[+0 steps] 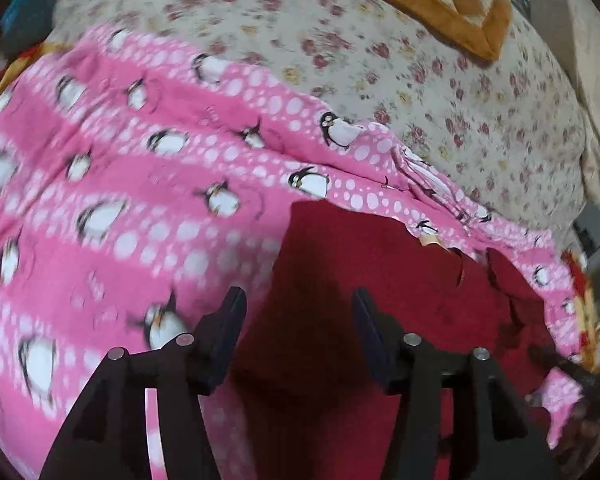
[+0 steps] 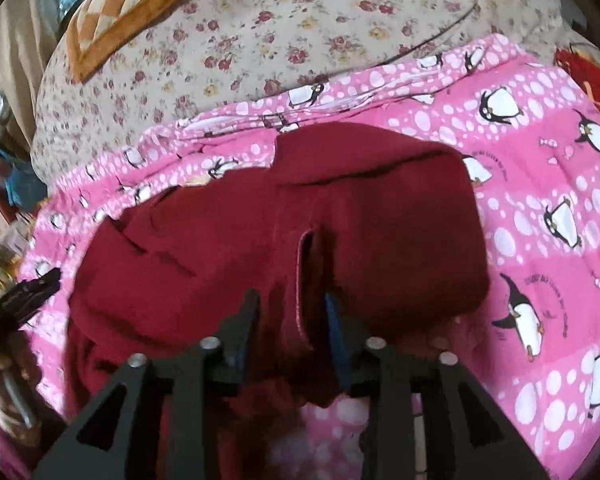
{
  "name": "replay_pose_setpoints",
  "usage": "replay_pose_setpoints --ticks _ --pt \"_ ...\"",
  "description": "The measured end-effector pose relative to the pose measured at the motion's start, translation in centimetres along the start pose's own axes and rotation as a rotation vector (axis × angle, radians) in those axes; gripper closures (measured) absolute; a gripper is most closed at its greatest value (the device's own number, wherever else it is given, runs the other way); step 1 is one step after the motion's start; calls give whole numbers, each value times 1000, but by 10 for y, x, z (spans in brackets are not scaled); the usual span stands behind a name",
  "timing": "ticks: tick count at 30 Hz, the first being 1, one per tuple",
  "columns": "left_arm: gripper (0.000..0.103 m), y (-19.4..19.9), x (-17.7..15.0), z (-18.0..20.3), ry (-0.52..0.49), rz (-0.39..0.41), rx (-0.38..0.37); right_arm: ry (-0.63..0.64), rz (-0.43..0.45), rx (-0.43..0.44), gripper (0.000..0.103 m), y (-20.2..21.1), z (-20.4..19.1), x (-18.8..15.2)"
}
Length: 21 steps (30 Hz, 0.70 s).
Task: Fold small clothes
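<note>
- The dark red garment (image 2: 284, 216) lies partly folded on a pink penguin-print blanket (image 2: 540, 184), which is spread over a floral bedsheet (image 2: 260, 32).
- The left claw (image 1: 299, 300) hangs over the red cloth with its jaws apart and nothing pinched between them.
- The right claw (image 2: 292, 300) has its jaws apart; a raised fold of the garment stands between them, and whether the pads press it I cannot tell.
- An orange checked cushion (image 2: 128, 4) sits farther back on the bed.
</note>
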<state>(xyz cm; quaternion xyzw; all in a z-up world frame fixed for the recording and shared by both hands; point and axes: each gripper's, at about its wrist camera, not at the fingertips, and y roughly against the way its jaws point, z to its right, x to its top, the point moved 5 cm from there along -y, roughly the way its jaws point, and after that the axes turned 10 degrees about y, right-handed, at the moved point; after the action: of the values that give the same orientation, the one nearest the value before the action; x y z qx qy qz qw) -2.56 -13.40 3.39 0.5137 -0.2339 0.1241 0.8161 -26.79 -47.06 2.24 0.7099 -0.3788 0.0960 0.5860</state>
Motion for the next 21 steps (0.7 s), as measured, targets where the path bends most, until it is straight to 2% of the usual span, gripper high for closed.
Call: replay_pose_setpoints --ticks 2,4,9,12,13,15,18,20,21 --pt "68 -16 8 7 -50 -12 37 -2 49 -13 52 13 1 6" --pt "68 -35 13 11 -80 -68 39 -7 84 -12 44 25 3 11" --pt "69 -74 13 8 -91 -171 53 3 69 -6 42 27 6 16" --pt "100 -77 14 6 -46 -196 -30 5 56 -8 42 21 7 16" --pt "103 -75 15 7 -43 -190 -39 3 52 -8 42 18 7 15" --pt "103 -69 19 6 -35 -164 -58 0 43 -3 42 11 5 16" --pt "103 -57 30 -14 81 -118 -103 8 40 9 42 6 -2 20" --pt "103 -57 30 -30 155 -129 -109 25 50 15 42 5 -9 24" --pt "103 -60 27 -31 157 -142 -101 39 53 18 42 4 -13 27"
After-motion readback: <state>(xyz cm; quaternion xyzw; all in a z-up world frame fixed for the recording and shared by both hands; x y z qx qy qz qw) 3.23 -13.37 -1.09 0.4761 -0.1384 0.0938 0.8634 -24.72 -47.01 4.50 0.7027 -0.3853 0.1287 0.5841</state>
